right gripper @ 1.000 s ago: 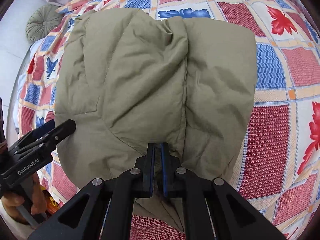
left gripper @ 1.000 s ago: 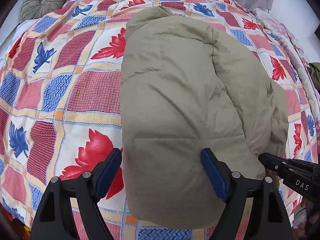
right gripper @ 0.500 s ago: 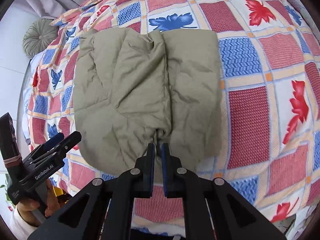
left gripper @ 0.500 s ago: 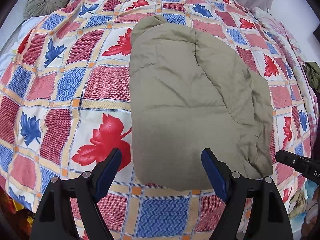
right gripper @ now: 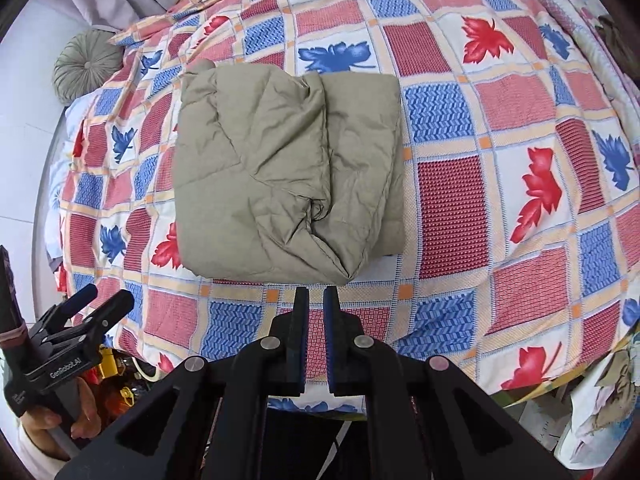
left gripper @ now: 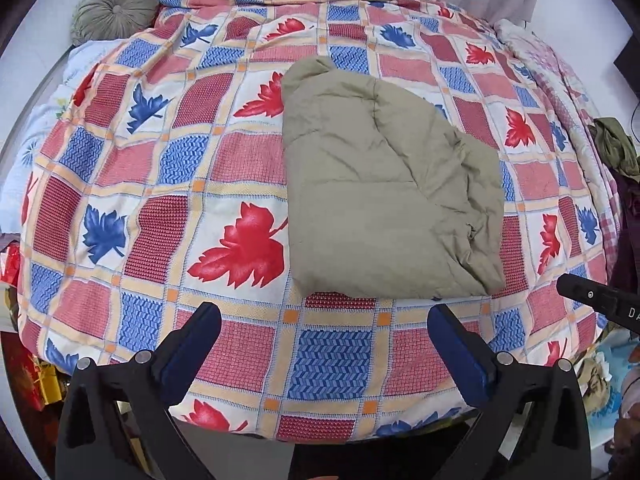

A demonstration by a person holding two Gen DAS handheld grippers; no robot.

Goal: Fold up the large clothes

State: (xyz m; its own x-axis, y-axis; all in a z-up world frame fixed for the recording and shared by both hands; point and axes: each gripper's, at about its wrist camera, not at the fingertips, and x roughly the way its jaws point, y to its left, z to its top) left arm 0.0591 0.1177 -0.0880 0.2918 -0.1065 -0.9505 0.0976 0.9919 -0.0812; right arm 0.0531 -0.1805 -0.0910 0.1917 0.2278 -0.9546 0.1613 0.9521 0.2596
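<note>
Left tool (left gripper: 324,332): blue-padded fingers (left gripper: 192,344) spread wide, nothing between them, hovering above the near edge of the bed (left gripper: 332,356). Seen from the right wrist camera as a black clamp (right gripper: 86,314) low at the left, gripped by a bare hand (right gripper: 60,416).

Right tool (right gripper: 316,316): fingers (right gripper: 299,336) nearly together, only a narrow gap left, gripping nothing, poised over the near edge just short of the garment. From the left wrist camera, only a black tip (left gripper: 596,302) at the right.

On the bed cover (right gripper: 452,196), a patchwork of red and blue checks with red and blue maple leaves, laid flat: the olive-khaki padded garment (left gripper: 372,184), folded into a compact, roughly rectangular bundle. Puffy, quilted look, faint stitched seams, fine wrinkles all over. Toward the right side, a top layer folded over, leaving a raised ridge running from the far edge to the near edge and a small puckered hollow (right gripper: 316,210) close to the near right corner. Far left corner slightly bunched up (left gripper: 316,66). Placed about mid-bed, a short way in from the near edge, touching neither tool.

Farther off, by the far left corner of the bed: a round grey-green pleated cushion (left gripper: 114,6). Along the right edge: a crumpled dark green cloth (left gripper: 614,148).
</note>
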